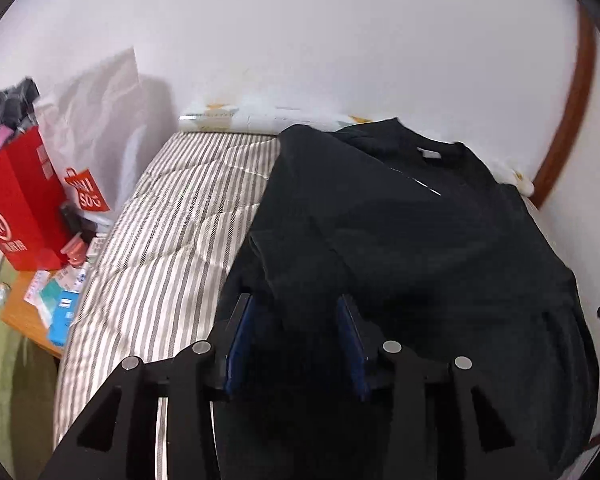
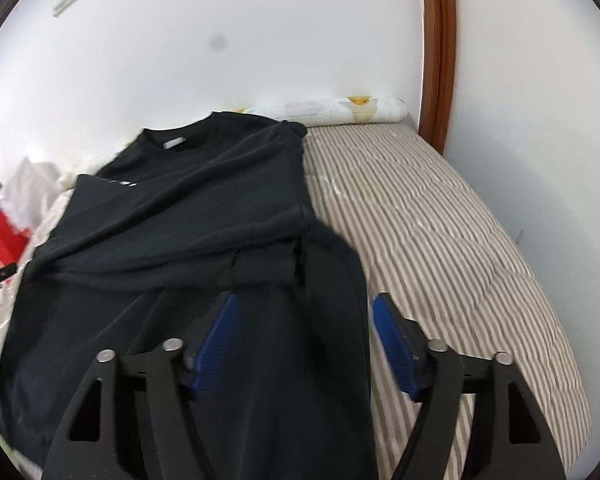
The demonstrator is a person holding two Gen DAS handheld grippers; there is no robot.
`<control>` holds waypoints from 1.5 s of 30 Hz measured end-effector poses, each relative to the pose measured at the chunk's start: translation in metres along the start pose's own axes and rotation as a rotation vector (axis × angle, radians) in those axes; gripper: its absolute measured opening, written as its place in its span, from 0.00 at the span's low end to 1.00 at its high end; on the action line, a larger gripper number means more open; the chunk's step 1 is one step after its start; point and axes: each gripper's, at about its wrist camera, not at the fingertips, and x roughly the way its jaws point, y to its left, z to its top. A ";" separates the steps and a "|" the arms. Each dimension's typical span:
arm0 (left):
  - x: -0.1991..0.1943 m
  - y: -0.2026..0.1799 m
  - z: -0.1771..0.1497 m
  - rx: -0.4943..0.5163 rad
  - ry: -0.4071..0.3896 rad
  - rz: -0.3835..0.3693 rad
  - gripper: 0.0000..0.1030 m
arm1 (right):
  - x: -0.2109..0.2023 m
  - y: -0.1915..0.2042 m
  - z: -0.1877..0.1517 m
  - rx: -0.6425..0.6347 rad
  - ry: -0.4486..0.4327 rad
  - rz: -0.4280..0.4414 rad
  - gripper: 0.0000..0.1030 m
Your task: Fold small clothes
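Across the striped bed point(image 2: 440, 224) lay a dark shirt point(image 1: 420, 232), filling the frame's middle. Both tongs stood open over its lower edge: the left gripper point(image 1: 296, 312) above a folded sleeve, the right gripper point(image 2: 304, 312) straddling the shirt's right border.

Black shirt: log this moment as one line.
shirt: on striped bed, both sleeves folded in | left gripper: open, over hem | right gripper: open, over hem edge
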 end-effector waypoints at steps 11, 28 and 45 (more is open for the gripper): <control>-0.056 -0.040 -0.040 0.042 0.014 -0.028 0.38 | -0.075 -0.006 -0.049 -0.028 -0.125 -0.184 0.89; -0.077 0.001 -0.123 -0.030 0.139 -0.008 0.61 | -0.052 -0.019 -0.110 0.037 0.062 0.007 0.72; -0.082 -0.026 -0.153 -0.026 0.122 0.041 0.21 | -0.016 0.030 -0.118 -0.046 0.046 0.029 0.46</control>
